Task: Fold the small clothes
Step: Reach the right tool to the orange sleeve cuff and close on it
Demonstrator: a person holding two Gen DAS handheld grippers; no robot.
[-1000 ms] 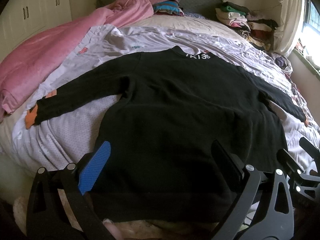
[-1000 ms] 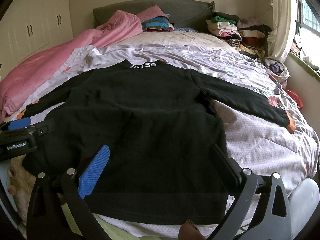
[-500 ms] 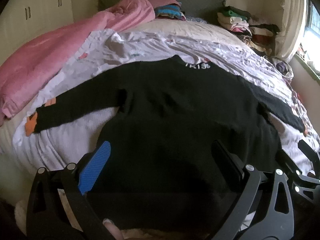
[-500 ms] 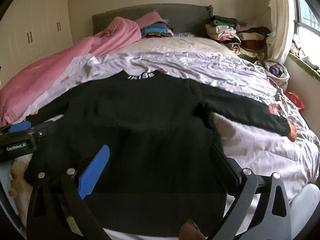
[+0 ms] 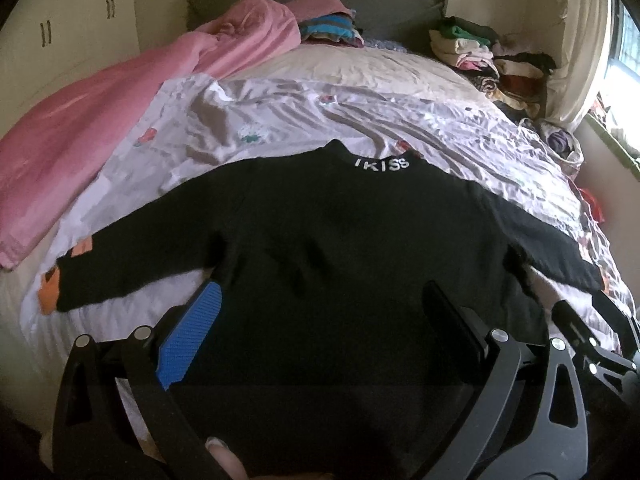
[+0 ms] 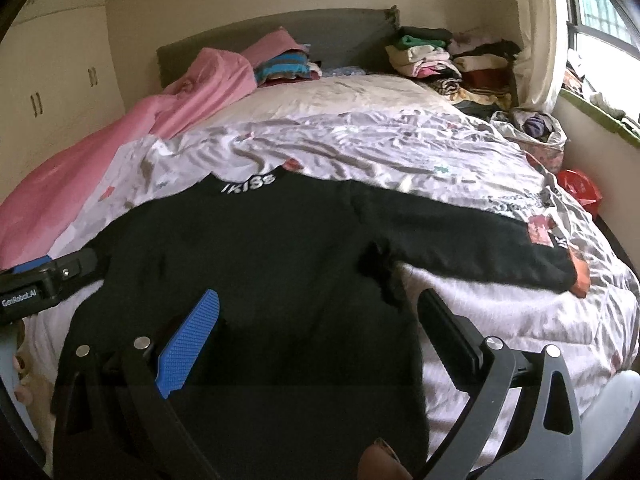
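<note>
a black long-sleeved knit top with white collar lettering [image 5: 352,248] is spread flat across the middle of both frames, on a wrinkled pale lilac printed bedsheet [image 5: 460,136]. its collar points toward the upper part of the frame and its sleeves are stretched out to either side, each ending in an orange cuff: one cuff [image 5: 49,296] is seen at the left edge of the left wrist view, the other [image 6: 580,278] at the right of the right wrist view.

the left gripper [image 5: 320,320] is seen at the bottom of its own view, over the lower part of the top; its jaws are spread wide apart, with a blue ribbed pad on one finger and a black pad on the other, and nothing is held between them. the right gripper [image 6: 318,320] is likewise placed low in its frame above the top's hem area, its jaws wide apart and holding nothing. part of the left gripper is also visible at the left edge of the right wrist view.

a crumpled pink blanket [image 5: 120,104] is heaped along the upper left of the bed. stacks of folded clothes [image 6: 448,60] are piled at the upper right, against a grey padded headboard [image 6: 332,36]. a fingertip is visible at the bottom edge of each frame.
</note>
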